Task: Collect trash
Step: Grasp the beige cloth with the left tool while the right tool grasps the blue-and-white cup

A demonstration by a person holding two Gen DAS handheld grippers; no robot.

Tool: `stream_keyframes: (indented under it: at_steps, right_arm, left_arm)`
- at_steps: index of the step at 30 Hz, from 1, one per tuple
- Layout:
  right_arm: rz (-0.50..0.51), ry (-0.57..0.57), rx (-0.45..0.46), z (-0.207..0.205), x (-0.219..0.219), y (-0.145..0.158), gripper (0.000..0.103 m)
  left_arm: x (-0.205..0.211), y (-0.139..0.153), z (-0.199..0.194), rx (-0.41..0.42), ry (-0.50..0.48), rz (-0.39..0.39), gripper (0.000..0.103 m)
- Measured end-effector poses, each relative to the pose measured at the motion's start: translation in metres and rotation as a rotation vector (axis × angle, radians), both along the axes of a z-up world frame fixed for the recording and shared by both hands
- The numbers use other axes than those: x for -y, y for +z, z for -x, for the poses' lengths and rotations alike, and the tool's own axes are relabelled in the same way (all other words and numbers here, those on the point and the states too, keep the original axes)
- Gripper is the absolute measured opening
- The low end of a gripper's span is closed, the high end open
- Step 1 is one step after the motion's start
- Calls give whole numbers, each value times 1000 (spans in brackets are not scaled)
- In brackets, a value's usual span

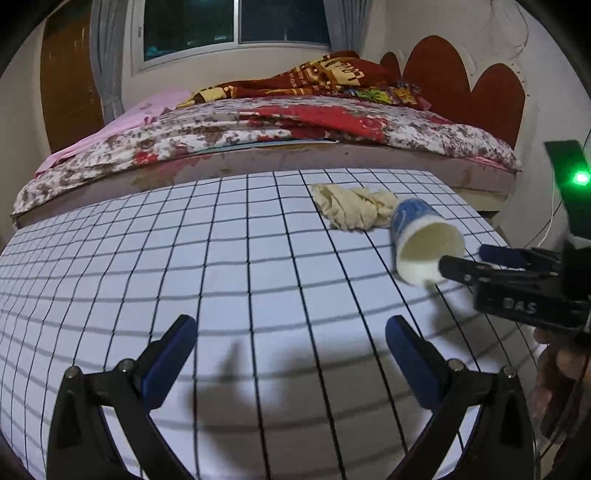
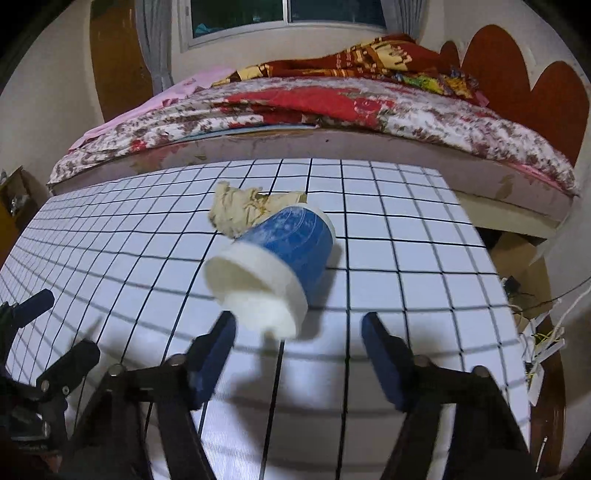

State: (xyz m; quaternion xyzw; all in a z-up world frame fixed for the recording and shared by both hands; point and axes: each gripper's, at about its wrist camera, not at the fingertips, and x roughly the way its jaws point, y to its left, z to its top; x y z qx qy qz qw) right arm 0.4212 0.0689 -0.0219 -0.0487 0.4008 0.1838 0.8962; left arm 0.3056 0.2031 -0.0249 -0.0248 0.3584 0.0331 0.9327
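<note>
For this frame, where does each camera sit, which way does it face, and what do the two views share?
Left wrist: on the left claw, angled down across the checked table toward the bed; its own open fingers show, and the right claw enters from the right beside the cup.
Right wrist: on the right claw, facing the same way; its open fingers sit just short of the tipped cup, left claw at the left edge.
Shared: table, cup, crumpled paper, bed, window.
</note>
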Motion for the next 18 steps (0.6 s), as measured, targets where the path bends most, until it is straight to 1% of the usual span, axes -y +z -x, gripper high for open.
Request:
stream_keyframes:
  at_steps: [1, 2, 3, 6, 9, 13, 17, 18]
  right_arm:
    - [-2, 2, -10, -6, -2, -3, 53]
    - [-5, 4, -19, -12, -2, -6, 32]
    - [-8, 3, -25, -16, -2, -8, 14]
    - [-15, -17, -18, -22, 12, -9, 5]
    - [-7, -47, 3, -29, 28, -7, 4]
    - [-24, -103, 23, -47, 56, 0, 4]
    - [-27, -119, 18, -70, 67, 3, 4]
    - [-25, -120, 17, -76, 67, 3, 4]
  left_arm:
    - [1, 0, -7, -2, -9, -4, 102]
    - [3, -1, -12, -3, -19, -6, 102]
    - [6, -2, -19, -9, -33, -6, 102]
    - [12, -3, -35, -10, -59, 3, 101]
    - [22, -1, -51, -4, -77, 6, 101]
    - [38, 2, -75, 0, -86, 11, 101]
    - [58, 3, -103, 0, -83, -2, 101]
    - [62, 2, -109, -1, -80, -15, 101]
